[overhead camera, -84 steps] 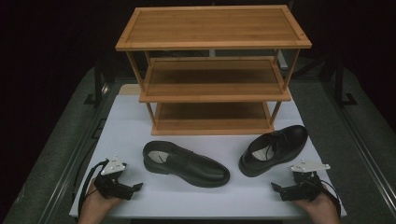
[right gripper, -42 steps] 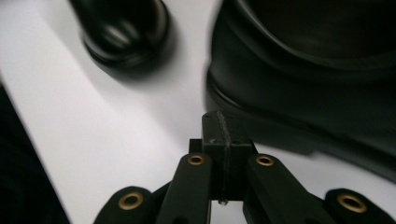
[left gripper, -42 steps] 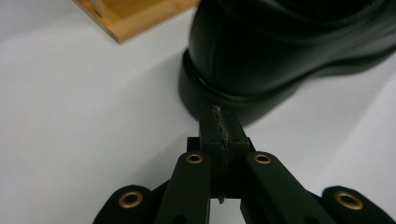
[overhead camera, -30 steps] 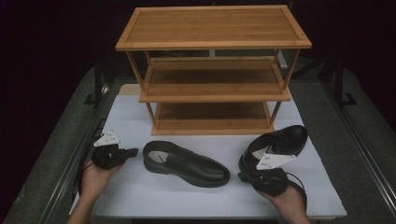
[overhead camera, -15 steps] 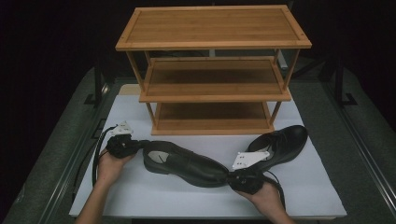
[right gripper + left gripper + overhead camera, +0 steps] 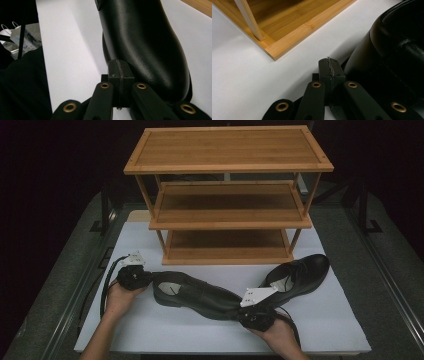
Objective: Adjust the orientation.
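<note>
Between both closed tools, black shoe (image 6: 197, 293), left hand-held gripper (image 6: 134, 278) at heel, right hand-held gripper (image 6: 256, 316) at toe

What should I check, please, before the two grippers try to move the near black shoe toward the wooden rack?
1. Left gripper at the heel of the near shoe: ok, it sits by the heel end.
2. Right gripper at the toe: ok, its tip is against the toe cap.
3. Jaws shut on both grippers: ok, the pads meet in each gripper view, nothing between them.
4. Firm contact at both ends for a squeeze-lift: cannot tell, the left tip may only be beside the heel.
5. Other shoe out of the way: not ok, it lies close behind the right gripper.
6. Rack bottom shelf free: ok.
</note>
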